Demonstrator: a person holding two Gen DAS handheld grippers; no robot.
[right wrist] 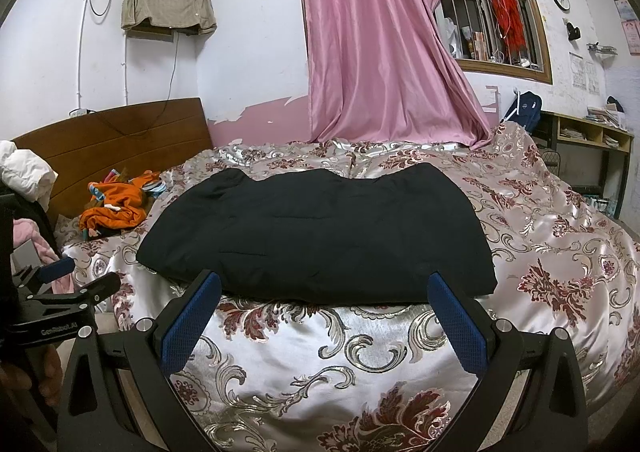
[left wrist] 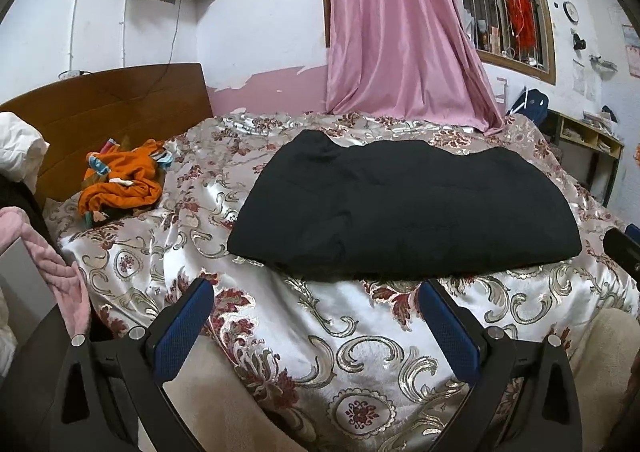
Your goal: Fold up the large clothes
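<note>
**Black garment lies crosswise ahead of two empty grippers**

A large black fabric garment [left wrist: 404, 212], already doubled into a thick, roughly rectangular bundle, rests on the shiny floral-patterned satin bedspread [left wrist: 360, 352]. Its long axis runs left to right, square across the line both grippers point along, and its near edge faces them.

The left gripper [left wrist: 316, 286] has its blue-padded fingers [left wrist: 184, 328] spread wide and holds nothing; the bundle's near edge sits just beyond its fingertips, offset toward the right. The right gripper [right wrist: 324, 278] is likewise spread wide and empty, its fingertips just at the near edge, which spans the gap between them. The right one looks slightly nearer, so it seems better placed to take that edge first.

A crumpled orange cloth [left wrist: 120, 184] lies well apart near the brown wooden headboard [left wrist: 100, 112]. No containers take part in the task.
</note>
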